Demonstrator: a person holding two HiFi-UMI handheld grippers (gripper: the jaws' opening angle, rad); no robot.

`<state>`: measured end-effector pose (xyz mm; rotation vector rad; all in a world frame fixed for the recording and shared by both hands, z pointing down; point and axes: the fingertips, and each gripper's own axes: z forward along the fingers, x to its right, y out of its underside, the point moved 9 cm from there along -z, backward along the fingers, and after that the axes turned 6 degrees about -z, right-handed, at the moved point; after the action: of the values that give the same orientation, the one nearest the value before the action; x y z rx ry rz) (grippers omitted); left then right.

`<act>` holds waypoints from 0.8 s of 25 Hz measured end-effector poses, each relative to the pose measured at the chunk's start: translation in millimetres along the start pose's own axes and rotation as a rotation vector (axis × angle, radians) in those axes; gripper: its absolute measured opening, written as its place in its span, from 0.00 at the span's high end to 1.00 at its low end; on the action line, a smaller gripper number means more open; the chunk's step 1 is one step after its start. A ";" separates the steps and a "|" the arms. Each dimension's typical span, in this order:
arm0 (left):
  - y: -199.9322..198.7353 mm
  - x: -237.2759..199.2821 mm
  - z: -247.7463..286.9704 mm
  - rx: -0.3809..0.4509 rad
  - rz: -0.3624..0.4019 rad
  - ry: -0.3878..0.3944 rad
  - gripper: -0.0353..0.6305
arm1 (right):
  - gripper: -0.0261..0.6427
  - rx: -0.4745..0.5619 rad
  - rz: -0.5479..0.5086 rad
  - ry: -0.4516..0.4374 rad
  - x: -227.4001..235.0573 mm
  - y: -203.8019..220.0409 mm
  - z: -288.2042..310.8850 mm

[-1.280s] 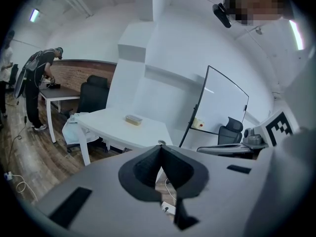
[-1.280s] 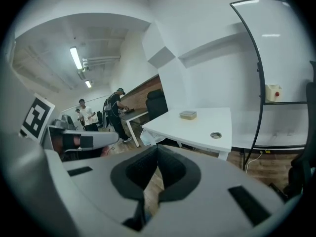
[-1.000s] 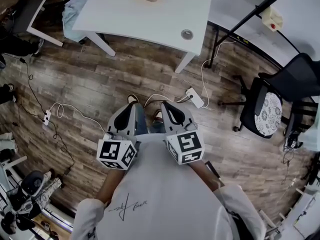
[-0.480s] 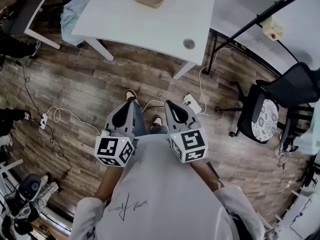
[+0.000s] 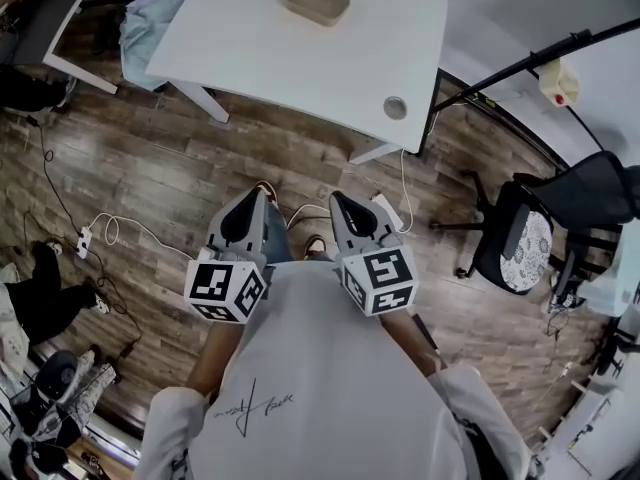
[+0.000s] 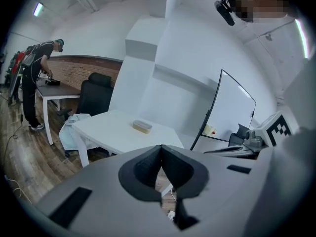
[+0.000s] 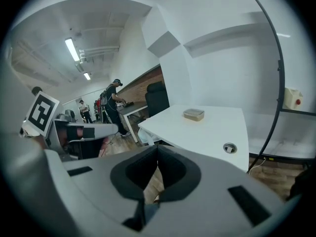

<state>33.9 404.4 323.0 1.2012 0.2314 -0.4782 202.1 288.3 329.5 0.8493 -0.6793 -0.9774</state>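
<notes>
1. Our left gripper [image 5: 252,196] has its fingers pressed together, empty.
2. Our right gripper [image 5: 338,200], just beside it, is pressed together and empty too.
3. The tan box [image 5: 316,2] sits far ahead on the white table [image 5: 280,53].

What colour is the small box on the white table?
The box is tan; the head view shows it best.

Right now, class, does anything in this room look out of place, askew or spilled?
A pale cloth sits crumpled beside the table, and a white cable trails loose across the floor. Nothing looks spilled or broken.
</notes>
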 end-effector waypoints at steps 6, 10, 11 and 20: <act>-32.8 -35.6 26.4 -0.005 0.000 0.027 0.94 | 0.95 -0.014 0.000 0.014 2.4 -30.8 44.9; -57.7 -65.5 40.6 0.005 -0.001 0.038 0.94 | 0.95 -0.025 -0.017 0.012 -8.2 -51.2 76.8; -64.2 -71.9 44.0 0.011 -0.002 0.043 0.94 | 0.95 -0.027 -0.023 0.011 -10.6 -56.4 84.5; -102.3 -134.7 65.9 0.035 -0.027 0.055 0.94 | 0.95 -0.068 -0.052 -0.027 -30.9 -94.6 153.7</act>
<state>-137.8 345.8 317.1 1.2479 0.2872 -0.4745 25.2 241.6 323.0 0.7980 -0.6461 -1.0551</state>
